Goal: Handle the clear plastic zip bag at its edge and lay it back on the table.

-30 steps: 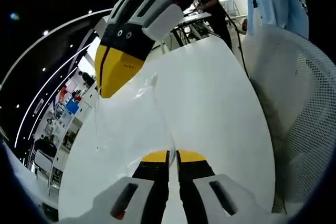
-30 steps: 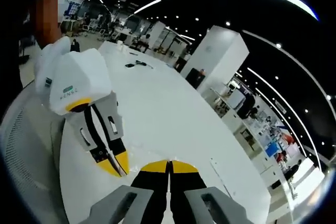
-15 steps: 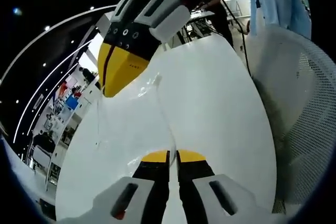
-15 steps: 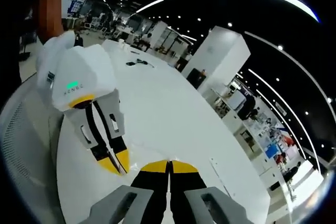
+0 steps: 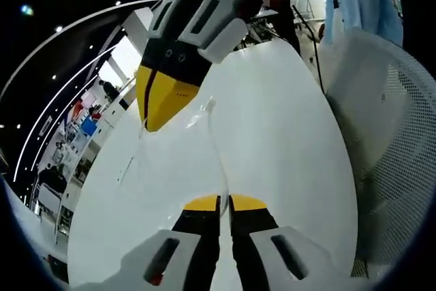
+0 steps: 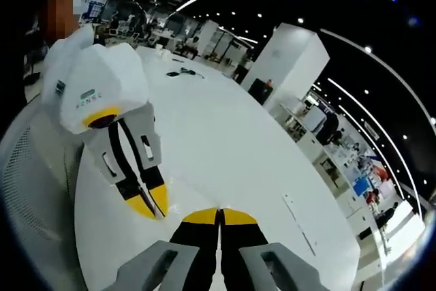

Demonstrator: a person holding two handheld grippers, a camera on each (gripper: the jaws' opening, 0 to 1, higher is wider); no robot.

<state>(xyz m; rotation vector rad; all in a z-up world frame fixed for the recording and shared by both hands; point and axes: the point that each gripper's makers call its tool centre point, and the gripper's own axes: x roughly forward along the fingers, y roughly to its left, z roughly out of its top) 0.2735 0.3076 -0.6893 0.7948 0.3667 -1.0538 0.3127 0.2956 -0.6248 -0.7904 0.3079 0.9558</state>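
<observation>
At the bottom centre of the left gripper view, the left tongs [image 5: 224,204] stand pressed together on the near edge of the clear zip bag [image 5: 178,142], whose film rises from them toward the middle of the frame. Just beyond, upper centre, the right tongs [image 5: 145,122] pinch the bag's far edge, their yellow tips shut on the film. Compared with a second ago, those tips sit slightly further right and the bag's creases lie flatter against the white bench [image 5: 286,134]. I judge this to mean the bag is being lowered and stretched out, close to being laid down.

In the right gripper view, the right tongs [image 6: 219,214] are closed at bottom centre, with the left tongs [image 6: 157,210] at lower left, both close above the bench [image 6: 225,148]. A mesh chair [image 5: 398,141] stands at the right of the left gripper view.
</observation>
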